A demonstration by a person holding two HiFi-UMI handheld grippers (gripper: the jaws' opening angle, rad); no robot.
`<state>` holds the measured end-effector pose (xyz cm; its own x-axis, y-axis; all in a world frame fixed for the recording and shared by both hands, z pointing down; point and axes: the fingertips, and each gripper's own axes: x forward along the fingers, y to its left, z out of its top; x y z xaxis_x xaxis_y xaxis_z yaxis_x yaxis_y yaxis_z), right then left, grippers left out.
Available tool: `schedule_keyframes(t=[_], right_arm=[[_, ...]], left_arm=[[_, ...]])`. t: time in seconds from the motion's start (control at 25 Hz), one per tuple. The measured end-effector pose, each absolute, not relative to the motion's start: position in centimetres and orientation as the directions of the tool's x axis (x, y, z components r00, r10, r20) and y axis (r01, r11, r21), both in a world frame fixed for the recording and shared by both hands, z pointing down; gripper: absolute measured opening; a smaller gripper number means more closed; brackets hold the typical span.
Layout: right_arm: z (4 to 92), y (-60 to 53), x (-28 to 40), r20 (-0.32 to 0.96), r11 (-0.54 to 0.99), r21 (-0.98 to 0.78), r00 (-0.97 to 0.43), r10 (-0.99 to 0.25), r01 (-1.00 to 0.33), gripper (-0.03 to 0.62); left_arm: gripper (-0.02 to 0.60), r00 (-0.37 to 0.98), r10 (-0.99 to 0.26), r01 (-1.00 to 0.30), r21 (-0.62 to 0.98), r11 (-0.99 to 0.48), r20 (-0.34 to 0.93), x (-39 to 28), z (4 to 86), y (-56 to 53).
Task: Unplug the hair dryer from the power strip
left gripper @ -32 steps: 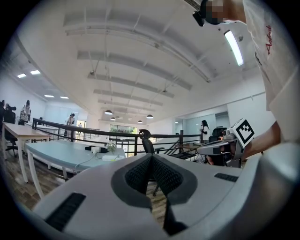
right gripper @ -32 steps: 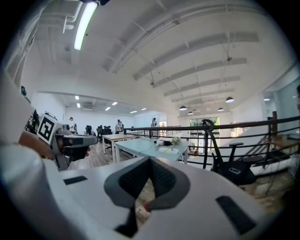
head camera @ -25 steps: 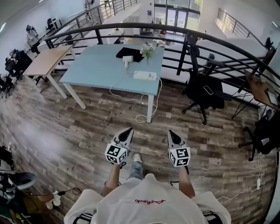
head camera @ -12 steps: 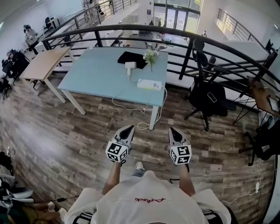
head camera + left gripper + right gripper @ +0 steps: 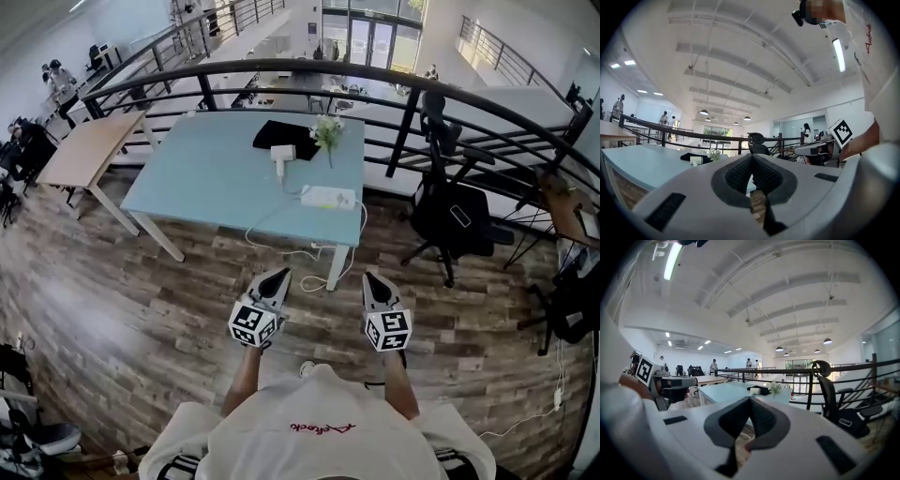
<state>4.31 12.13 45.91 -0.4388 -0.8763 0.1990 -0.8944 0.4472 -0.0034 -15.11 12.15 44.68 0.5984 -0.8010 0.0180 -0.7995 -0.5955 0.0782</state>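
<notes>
Bright, even light all through here: daylight pours from the glass doors (image 5: 375,37) far ahead of the left gripper (image 5: 278,275), and a ceiling strip light (image 5: 838,55) is blown out white overhead. Shadows under the blue table (image 5: 206,169) are soft. The railing (image 5: 309,66) bows with the fisheye, and both gripper views go black at the corners.

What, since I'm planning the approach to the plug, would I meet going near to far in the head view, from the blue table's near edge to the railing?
power strip → hair dryer → black cloth → railing. The flowers are left out: they sit level with the cloth.
</notes>
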Motion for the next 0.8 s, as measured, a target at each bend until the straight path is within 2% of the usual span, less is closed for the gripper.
schedule_keyframes(t=[0.8], right_arm=[[48.7, 9.0, 3.6, 0.234, 0.418, -0.027, -0.413, -0.88, -0.908, 0.017]], left_arm=[[0.009, 0.639, -0.768, -0.769, 0.087, -0.634, 0.048, -15.6, 46.9, 7.8]])
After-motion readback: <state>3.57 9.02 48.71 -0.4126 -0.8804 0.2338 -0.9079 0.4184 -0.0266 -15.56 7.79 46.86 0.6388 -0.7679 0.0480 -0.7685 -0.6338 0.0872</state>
